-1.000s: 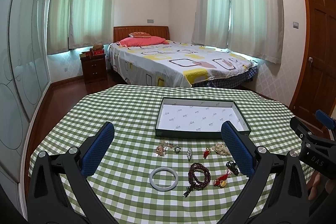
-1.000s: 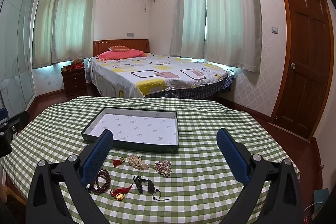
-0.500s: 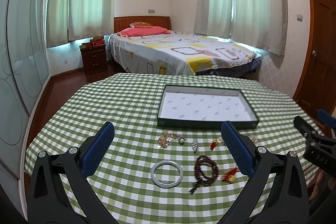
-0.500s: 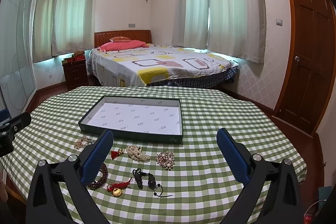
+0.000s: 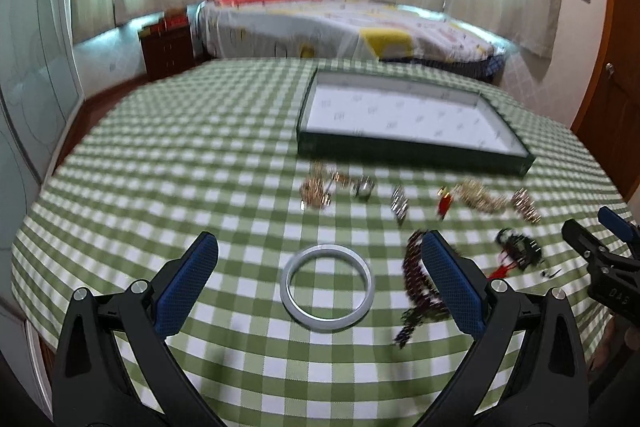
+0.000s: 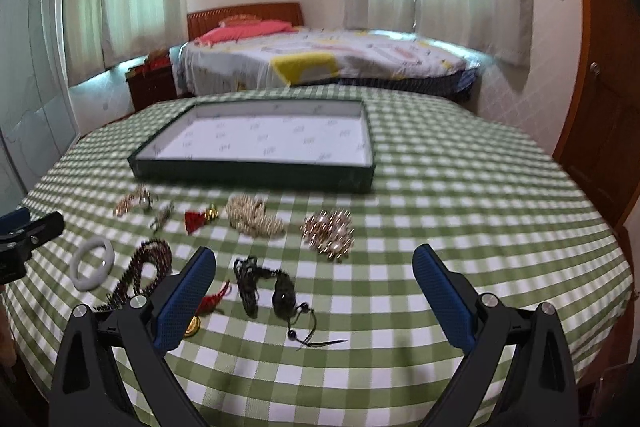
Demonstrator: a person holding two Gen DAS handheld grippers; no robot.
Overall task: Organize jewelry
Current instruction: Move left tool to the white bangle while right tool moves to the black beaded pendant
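A: Left tongs wide open, holding nothing, over the pale grey-white stone bangle on the green-checked bench. Right tongs same: spread, empty, above the black corded pendant.

B: Container?

A: Shallow dark-green rectangular tray with white printed liner, nothing in it. Jewelry sits loose between tray and near bench edge; open cloth to the right.

B: Versus a second ago?

A: Both tongs have dropped closer to the pieces. Frames blurred.
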